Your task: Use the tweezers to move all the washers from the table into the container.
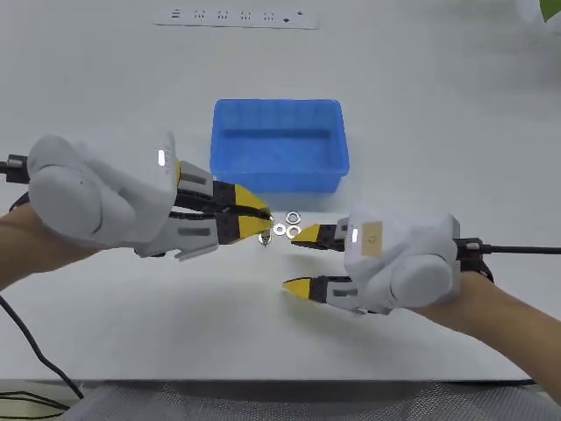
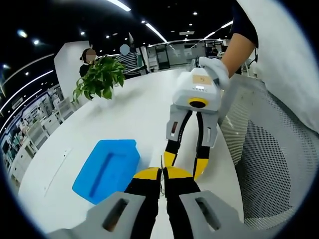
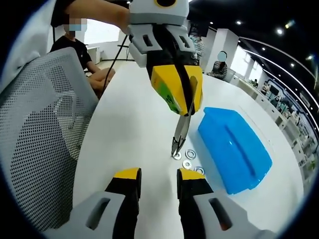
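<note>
left gripper (image 1: 257, 219) pinching tweezers (image 3: 183, 124), right gripper (image 1: 293, 260) jaws apart

Behind washers (image 1: 280, 230): container (image 1: 279, 181); table (image 1: 438, 114) flanks open.

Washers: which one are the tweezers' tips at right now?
The washer farthest from the blue container, lying right at the tips of the tweezers. The rest lie nearer the container, clear of the tips.

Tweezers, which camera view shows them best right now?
The right gripper view: the tweezers run full length from the left gripper down to the washers. The head view catches their tip; the left gripper view, a sliver between its jaws.
</note>
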Demonstrator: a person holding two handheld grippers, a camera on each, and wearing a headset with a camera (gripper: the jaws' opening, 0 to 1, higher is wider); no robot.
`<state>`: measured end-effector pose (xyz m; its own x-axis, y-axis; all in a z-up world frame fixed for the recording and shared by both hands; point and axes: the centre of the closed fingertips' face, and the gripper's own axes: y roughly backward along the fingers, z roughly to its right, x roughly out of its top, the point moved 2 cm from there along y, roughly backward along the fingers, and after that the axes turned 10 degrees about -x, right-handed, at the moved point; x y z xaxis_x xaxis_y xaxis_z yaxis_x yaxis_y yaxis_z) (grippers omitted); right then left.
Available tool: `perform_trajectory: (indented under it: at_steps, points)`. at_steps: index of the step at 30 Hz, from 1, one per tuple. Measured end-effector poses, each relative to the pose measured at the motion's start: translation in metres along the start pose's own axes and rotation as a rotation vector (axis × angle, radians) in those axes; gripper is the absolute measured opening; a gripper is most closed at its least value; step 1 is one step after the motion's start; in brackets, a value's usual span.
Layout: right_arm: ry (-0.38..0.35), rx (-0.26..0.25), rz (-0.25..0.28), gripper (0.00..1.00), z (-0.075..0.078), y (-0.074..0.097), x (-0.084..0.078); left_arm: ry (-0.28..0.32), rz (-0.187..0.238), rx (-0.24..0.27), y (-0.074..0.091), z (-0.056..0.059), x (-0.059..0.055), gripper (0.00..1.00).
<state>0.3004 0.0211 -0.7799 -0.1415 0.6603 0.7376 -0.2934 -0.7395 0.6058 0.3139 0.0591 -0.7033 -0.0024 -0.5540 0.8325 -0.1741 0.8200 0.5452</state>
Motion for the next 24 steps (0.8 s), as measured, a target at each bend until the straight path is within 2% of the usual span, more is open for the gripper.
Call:
perform_trajectory:
  at_steps: [4,6,8,10,12,17,24]
  points:
    - [0.000,0.002,0.005,0.29,0.000,-0.001,0.002,0.019,0.001,-0.019,0.001,0.000,0.000,0.06]
    - [-0.003,0.001,0.009,0.29,0.001,-0.001,0.003,0.076,0.010,-0.051,0.000,0.002,-0.001,0.06]
    - [-0.007,0.000,0.010,0.29,0.002,-0.003,0.004,0.066,-0.003,-0.045,0.002,-0.004,-0.002,0.06]
    - [-0.008,-0.002,0.011,0.29,0.003,-0.004,0.004,0.112,-0.018,-0.061,0.004,-0.007,-0.004,0.06]
    - [-0.009,-0.002,0.013,0.29,0.005,-0.005,0.005,0.111,-0.026,-0.061,0.005,-0.010,-0.004,0.06]
    - [-0.009,-0.001,0.021,0.29,0.007,-0.008,0.008,0.161,-0.035,-0.090,0.004,-0.013,-0.005,0.06]
    - [-0.002,0.017,0.031,0.29,0.015,-0.020,0.013,0.156,-0.058,-0.121,0.004,-0.013,-0.008,0.06]
